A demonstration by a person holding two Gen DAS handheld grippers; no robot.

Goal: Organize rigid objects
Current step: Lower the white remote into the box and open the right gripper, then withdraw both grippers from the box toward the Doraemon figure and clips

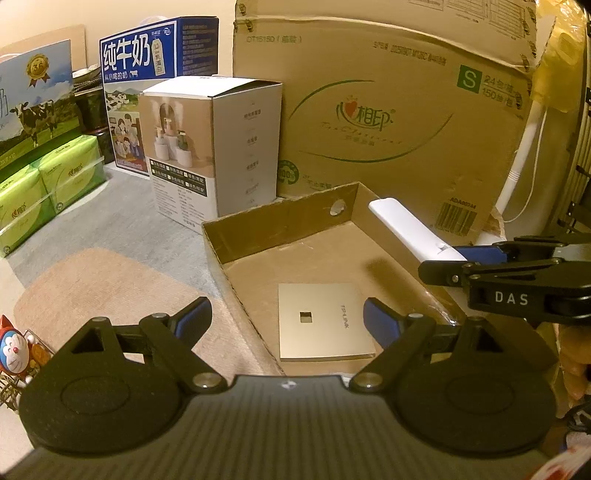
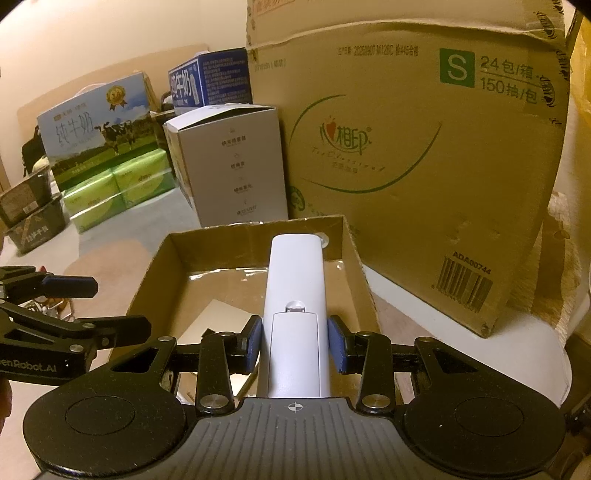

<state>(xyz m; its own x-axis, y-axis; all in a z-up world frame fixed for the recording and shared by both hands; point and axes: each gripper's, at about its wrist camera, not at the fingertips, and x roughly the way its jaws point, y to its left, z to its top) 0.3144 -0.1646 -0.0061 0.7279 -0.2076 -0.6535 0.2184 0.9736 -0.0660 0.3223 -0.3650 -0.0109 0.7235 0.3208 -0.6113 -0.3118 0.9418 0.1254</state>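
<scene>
behind, an "S" carton (image 2: pixel 424 155); right gripper (image 2: pixel 294 341) grasps white remote (image 2: pixel 293 295), left gripper (image 1: pixel 286 319) released above "tp-link" plate (image 1: pixel 325 325).

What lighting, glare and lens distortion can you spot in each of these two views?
Left wrist view: warm yellowish light, large carton edges bowed by fisheye, dark corners. Right wrist view: same warm cast, glare on tape inside the open box, white remote sharp.

Warm, yellowish light falls on a plain cream wall (image 1: pixel 122 14) at the back. In front of it stand a large brown tissue carton (image 1: pixel 388 122), a white humidifier box (image 1: pixel 221 147), two milk cartons (image 1: pixel 155 88) and stacked green tissue packs (image 1: pixel 48 188). They rest on a pale grey surface (image 1: pixel 122 206) bearing a beige mat (image 1: pixel 110 291).
</scene>
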